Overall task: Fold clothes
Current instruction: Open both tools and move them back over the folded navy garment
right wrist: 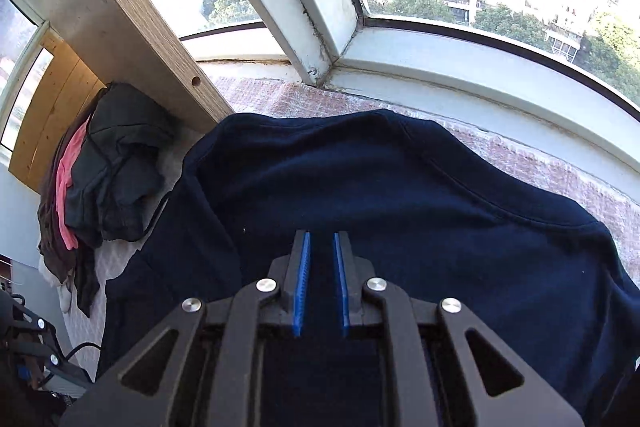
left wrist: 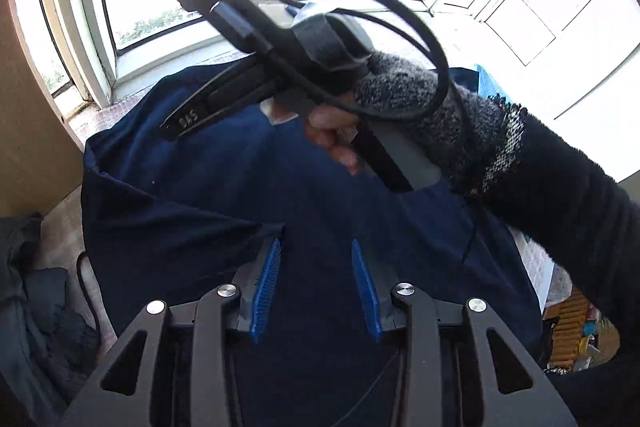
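Lying below both parted claws (left wrist: 316,247) (right wrist: 321,241): navy sweater (right wrist: 360,179), ungripped.

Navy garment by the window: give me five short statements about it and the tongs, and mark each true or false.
1. The navy garment lies spread on a surface beside the window frame. True.
2. The left tongs are clamped on a fold of the garment. False: the pads stand apart with no cloth pinched between them.
3. A pile of dark clothes with a pink piece sits at the garment's left in the right wrist view. True.
4. The right tongs hold a white towel. False: a narrow gap shows between the pads, and nothing is in it.
5. The right hand wears a knitted grey fingerless cuff. True.
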